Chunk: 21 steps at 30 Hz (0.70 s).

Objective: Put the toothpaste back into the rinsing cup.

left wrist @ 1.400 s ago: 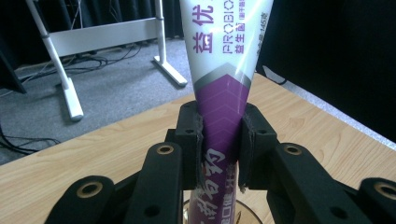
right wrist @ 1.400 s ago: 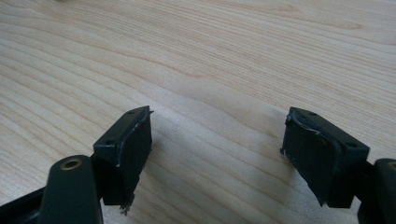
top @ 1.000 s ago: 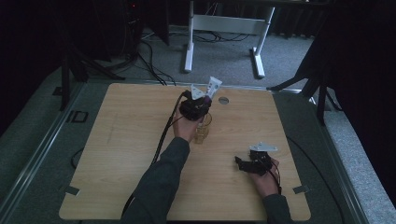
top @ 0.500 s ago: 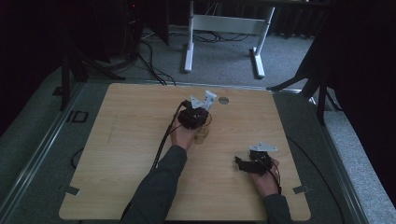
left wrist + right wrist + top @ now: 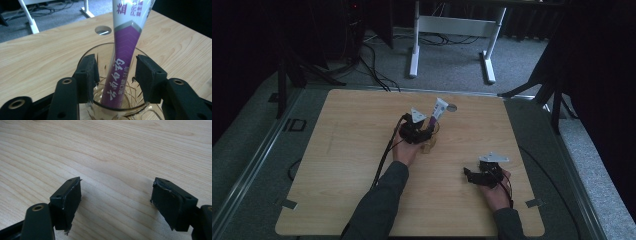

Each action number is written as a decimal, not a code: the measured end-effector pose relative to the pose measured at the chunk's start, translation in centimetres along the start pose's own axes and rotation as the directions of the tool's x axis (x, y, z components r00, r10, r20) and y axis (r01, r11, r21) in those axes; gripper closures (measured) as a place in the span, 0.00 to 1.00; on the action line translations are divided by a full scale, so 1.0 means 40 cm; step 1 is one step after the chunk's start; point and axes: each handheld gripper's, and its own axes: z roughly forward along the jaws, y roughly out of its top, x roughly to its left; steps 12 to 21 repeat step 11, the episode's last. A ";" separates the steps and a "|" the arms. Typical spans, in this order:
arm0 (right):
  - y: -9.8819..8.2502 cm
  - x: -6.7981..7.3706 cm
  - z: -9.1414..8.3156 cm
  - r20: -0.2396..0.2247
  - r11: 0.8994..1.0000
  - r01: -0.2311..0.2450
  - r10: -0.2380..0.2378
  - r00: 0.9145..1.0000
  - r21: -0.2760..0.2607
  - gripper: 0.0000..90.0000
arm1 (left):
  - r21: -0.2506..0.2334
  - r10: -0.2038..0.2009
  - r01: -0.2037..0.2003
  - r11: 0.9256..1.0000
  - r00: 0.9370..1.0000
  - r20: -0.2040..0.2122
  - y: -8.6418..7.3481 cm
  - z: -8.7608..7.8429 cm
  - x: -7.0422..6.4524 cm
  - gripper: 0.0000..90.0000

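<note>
The wooden worktop [image 5: 352, 165] carries a cut-glass cup [image 5: 115, 100] near its middle, with a purple-and-white tube [image 5: 120, 75] standing tilted inside it. The left tongs [image 5: 115, 75] have just been opening and stand wide on either side of the tube, pads clear of it. The right tongs [image 5: 116, 202] gape wide over bare wood, holding nothing.

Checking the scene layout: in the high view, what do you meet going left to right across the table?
Left gripper, open, fingers either side of the tube standing in the glass → hole in the table → right gripper, open, resting on bare wood.
</note>
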 end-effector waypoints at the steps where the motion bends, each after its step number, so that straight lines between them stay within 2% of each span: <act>1: 0.000 0.000 0.000 0.000 1.000 0.000 0.000 1.000 0.000 0.26 | -0.011 -0.013 0.013 1.000 1.000 0.009 0.002 -0.008 0.000 0.54; 3: 0.000 0.000 0.000 0.000 1.000 0.000 0.000 1.000 0.000 0.26 | -0.045 -0.031 0.032 0.998 0.999 0.025 0.006 -0.031 0.000 0.52; 5: 0.000 0.000 0.000 0.000 1.000 0.000 0.000 1.000 0.000 0.26 | -0.064 -0.033 0.035 0.997 0.999 0.035 0.006 -0.058 0.004 0.51; 8: 0.000 0.000 0.000 0.000 1.000 0.000 0.000 1.000 0.000 0.26 | -0.087 -0.030 0.032 0.996 0.999 0.021 -0.005 -0.102 0.021 0.50; 9: 0.000 0.000 0.000 0.000 1.000 0.000 0.000 1.000 0.000 0.26 | -0.087 -0.030 0.032 0.996 0.999 0.021 -0.005 -0.102 0.021 0.49; 11: 0.000 0.000 0.000 0.000 1.000 0.000 0.000 1.000 0.000 0.26 | -0.093 -0.047 0.047 0.995 0.999 -0.003 -0.024 -0.138 0.047 0.47; 21: 0.000 0.000 0.000 0.000 1.000 0.000 0.000 1.000 0.000 0.26 | -0.093 -0.047 0.047 0.995 0.999 -0.003 -0.024 -0.138 0.047 0.47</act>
